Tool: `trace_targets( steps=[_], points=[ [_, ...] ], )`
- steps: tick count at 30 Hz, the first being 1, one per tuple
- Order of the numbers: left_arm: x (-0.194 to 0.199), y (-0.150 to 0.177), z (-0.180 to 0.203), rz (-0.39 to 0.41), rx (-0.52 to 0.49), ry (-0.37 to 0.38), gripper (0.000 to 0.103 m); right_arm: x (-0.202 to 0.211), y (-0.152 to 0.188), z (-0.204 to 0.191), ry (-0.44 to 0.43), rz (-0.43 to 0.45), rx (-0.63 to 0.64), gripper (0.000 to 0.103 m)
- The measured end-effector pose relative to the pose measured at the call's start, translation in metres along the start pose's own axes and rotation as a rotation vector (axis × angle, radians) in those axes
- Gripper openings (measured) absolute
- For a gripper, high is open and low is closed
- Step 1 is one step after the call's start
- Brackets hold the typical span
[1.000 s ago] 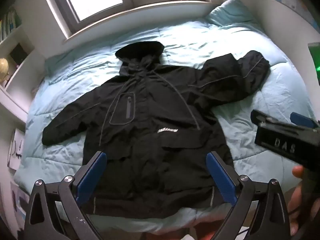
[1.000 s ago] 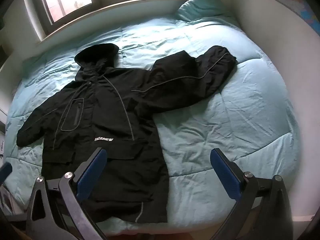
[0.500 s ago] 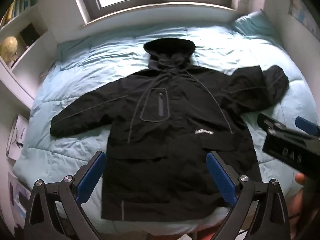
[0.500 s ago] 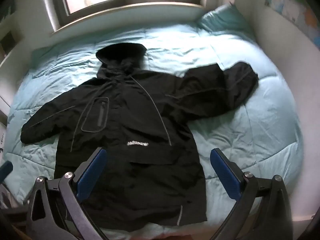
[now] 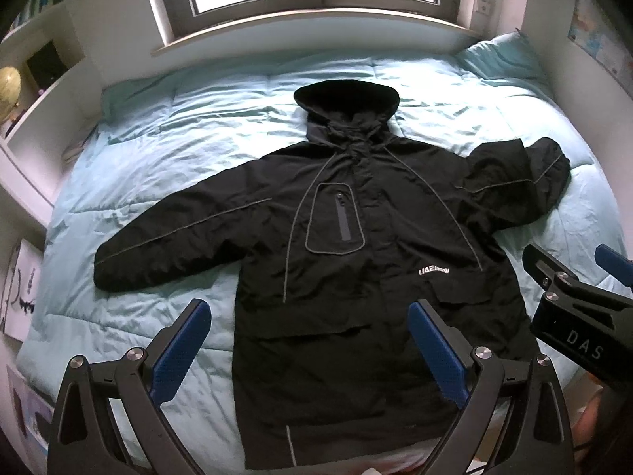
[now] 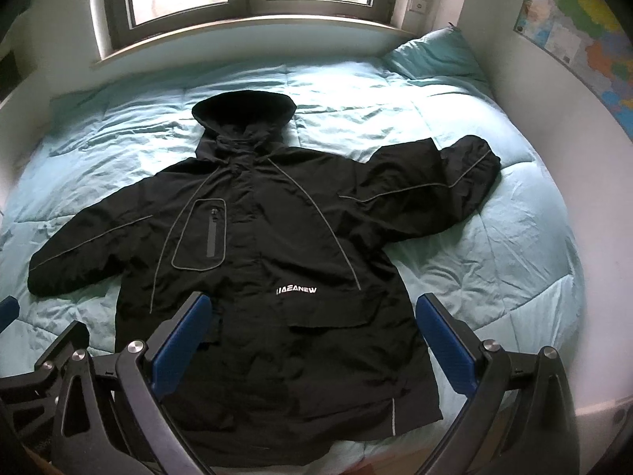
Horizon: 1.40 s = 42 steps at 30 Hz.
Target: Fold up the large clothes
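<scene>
While both tongs hang above the foot of the bed [image 5: 130, 316], nothing is folded yet: the black jacket [image 5: 368, 261] lies flat, front up, in the middle of the blue quilt, hood toward the window at 12 o'clock.

I go from left to right. The left sleeve [image 5: 178, 249] stretches out straight toward 9 o'clock. The left tongs [image 5: 312, 348] are spread wide and empty, over the lower hem. The right tongs [image 6: 316, 340] are also spread and hold nothing. The right sleeve [image 6: 427, 194] points toward 2 o'clock and looks bunched near its cuff.

I think the first step is to bring a sleeve across the chest. To do it well, each pair of tongs should take only the cuff, pinch one layer, lift low and lay it flat, so the stiff cloth does not drag the body.

The quilt is soft and wrinkled. A shelf with a globe [image 5: 8, 83] stands at 9 o'clock, a pillow [image 6: 431, 59] at 1 o'clock, and a map [image 6: 573, 35] on the wall at 2 o'clock.
</scene>
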<state>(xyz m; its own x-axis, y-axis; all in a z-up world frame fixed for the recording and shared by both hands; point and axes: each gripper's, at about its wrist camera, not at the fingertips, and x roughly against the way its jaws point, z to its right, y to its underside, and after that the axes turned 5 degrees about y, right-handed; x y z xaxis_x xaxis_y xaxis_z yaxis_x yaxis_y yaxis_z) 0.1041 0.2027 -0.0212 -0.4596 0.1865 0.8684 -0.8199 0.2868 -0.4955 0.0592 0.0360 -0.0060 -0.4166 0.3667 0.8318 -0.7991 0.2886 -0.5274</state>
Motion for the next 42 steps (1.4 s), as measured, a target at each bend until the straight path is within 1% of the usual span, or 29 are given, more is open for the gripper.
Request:
trace_targets(
  steps=[7, 11, 15, 18, 21, 24, 26, 31, 33, 36, 42],
  points=[
    [-0.006, 0.005, -0.015, -0.017, 0.008, 0.027, 0.100, 0.001, 0.001, -0.011, 0.037, -0.014, -0.003, 0.103],
    [-0.011, 0.006, -0.022, -0.018, 0.021, 0.042, 0.100, 0.000, 0.004, -0.017, 0.077, -0.018, 0.017, 0.103],
    [-0.014, 0.006, -0.024, -0.013, 0.044, 0.022, 0.100, -0.001, 0.007, -0.016, 0.091, -0.017, 0.043, 0.103],
    [-0.008, 0.006, -0.022, 0.002, 0.078, 0.005, 0.100, -0.001, 0.002, -0.011, 0.068, -0.004, 0.052, 0.103],
    [0.000, 0.005, -0.019, 0.023, 0.106, -0.032, 0.100, -0.001, -0.004, -0.004, 0.037, 0.024, 0.069, 0.103],
    [0.007, 0.006, -0.008, 0.032, 0.135, -0.057, 0.100, 0.000, -0.008, 0.007, 0.009, 0.041, 0.089, 0.103],
    [0.008, 0.007, 0.007, 0.031, 0.146, -0.066, 0.100, -0.001, -0.010, 0.015, -0.001, 0.049, 0.095, 0.103],
    [0.008, 0.010, 0.051, 0.026, 0.154, -0.066, 0.100, -0.013, -0.016, 0.056, -0.028, 0.044, 0.089, 0.103],
    [0.007, 0.010, 0.071, 0.024, 0.147, -0.073, 0.100, -0.019, -0.017, 0.072, -0.034, 0.039, 0.085, 0.103],
    [0.005, 0.007, 0.104, 0.029, 0.109, -0.091, 0.100, -0.028, -0.019, 0.098, -0.030, 0.034, 0.082, 0.103],
    [-0.005, -0.004, 0.155, 0.011, 0.078, -0.062, 0.100, -0.049, -0.029, 0.152, -0.022, 0.015, 0.041, 0.103]
  ],
)
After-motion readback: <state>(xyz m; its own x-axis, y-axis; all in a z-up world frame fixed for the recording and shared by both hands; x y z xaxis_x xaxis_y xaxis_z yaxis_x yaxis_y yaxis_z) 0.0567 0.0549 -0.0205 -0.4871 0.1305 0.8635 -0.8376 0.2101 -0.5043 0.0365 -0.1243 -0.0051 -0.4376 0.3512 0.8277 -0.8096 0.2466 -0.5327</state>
